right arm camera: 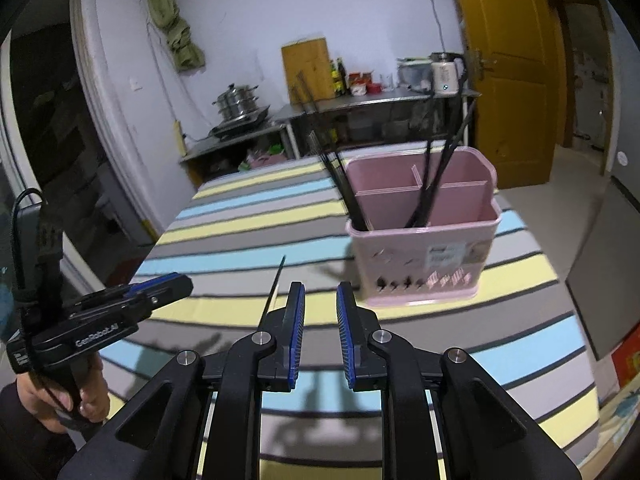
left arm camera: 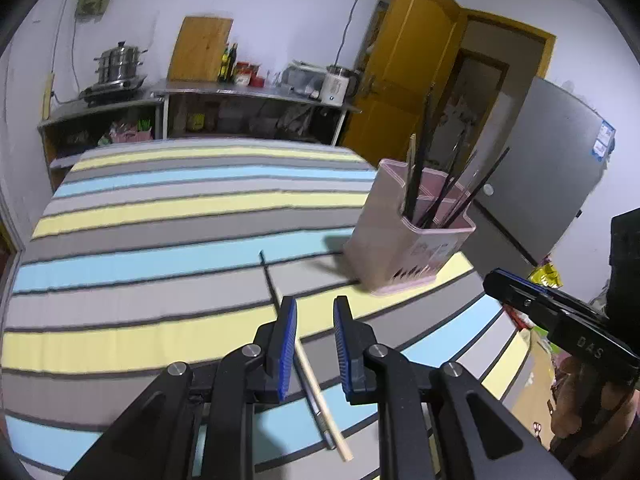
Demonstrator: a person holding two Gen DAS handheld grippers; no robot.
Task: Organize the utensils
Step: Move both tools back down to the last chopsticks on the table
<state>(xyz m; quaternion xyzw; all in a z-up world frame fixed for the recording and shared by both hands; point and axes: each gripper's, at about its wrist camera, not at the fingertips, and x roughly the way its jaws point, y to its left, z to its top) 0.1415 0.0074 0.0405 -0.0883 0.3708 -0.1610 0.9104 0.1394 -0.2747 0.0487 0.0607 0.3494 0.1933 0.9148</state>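
One big table (left arm camera: 160, 208) with a striped cloth fills both views. A pink utensil holder (left arm camera: 400, 248) stands at right of centre in the left wrist view, near the table's right edge. Its front compartment has a bunch of black chopsticks (left arm camera: 420, 176) leaning out; the other compartments look empty from the right wrist view.

Left gripper (left arm camera: 316, 302) is at bottom centre, jaws narrow with a clear gap. Right gripper (right arm camera: 320, 286) is also narrow, slightly wider, with nothing between the pads.

Two loose sticks lie on the cloth under the left gripper. The wooden chopstick (left arm camera: 320, 392) shows in the gap, close to the left pad. The dark chopstick (left arm camera: 269, 272) pokes out past the fingertip toward frame centre. They look unpinched, though contact with the left pad can't be ruled out.

Step in hand, as I read it: picking up the last loose pair. The next move calls for lowering the left gripper over both sticks and closing on them. Then they need lifting, tipping upright, and dropping into the holder, just beside at right.
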